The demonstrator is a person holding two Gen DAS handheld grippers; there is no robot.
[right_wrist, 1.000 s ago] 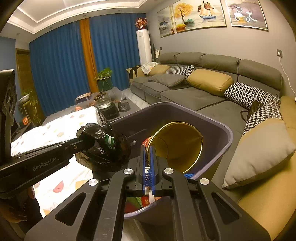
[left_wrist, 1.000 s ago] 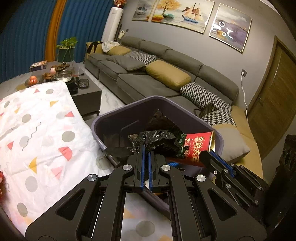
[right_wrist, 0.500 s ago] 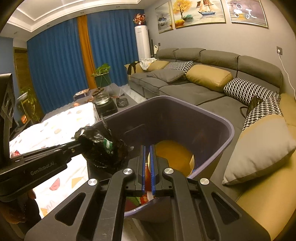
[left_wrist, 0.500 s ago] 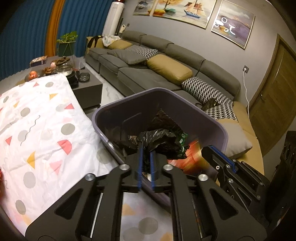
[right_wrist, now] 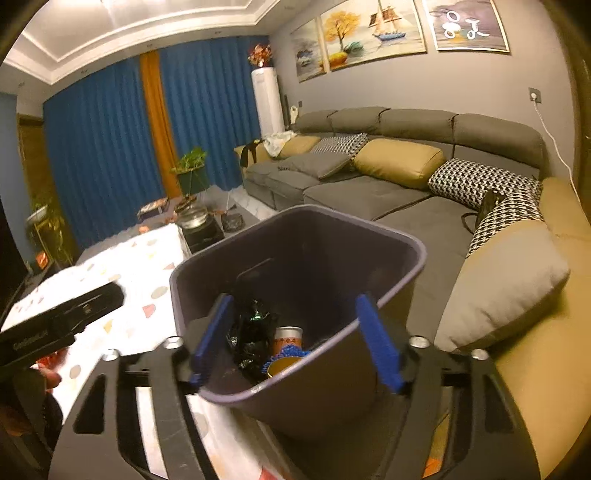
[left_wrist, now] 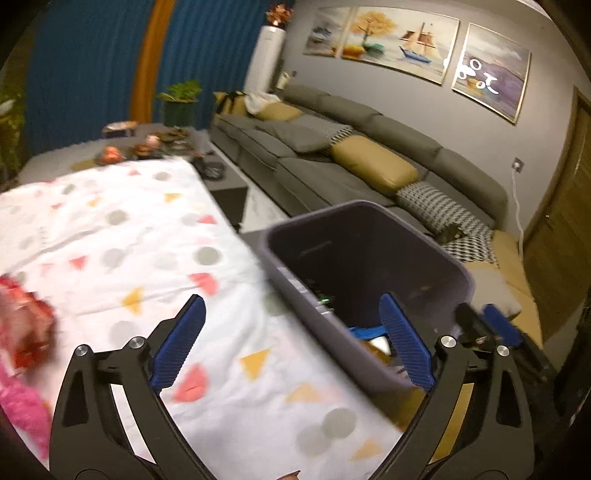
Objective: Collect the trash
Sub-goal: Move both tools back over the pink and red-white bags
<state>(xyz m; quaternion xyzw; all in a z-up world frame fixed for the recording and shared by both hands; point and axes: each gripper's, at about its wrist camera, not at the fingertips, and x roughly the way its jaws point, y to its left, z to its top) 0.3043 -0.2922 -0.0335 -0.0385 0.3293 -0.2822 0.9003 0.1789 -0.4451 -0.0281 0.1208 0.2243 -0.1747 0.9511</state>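
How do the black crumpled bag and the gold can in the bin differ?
The black crumpled bag is dark, wrinkled and shapeless; the gold can is smooth, round and rigid. The bag stands taller, against the bin's left side; the can lies lower, nearer the front wall. Both rest inside the purple bin, held by neither gripper.

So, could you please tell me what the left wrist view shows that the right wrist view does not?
Only the left wrist view shows the red packet and pink fluffy item lying at the near left of the patterned cloth, and the wooden door. Only the right wrist view looks into the bin, showing the crumpled black bag and gold-rimmed can inside, plus the ceiling. Both share the purple bin, grey sofa, wall paintings and blue curtains; each open tool is empty.
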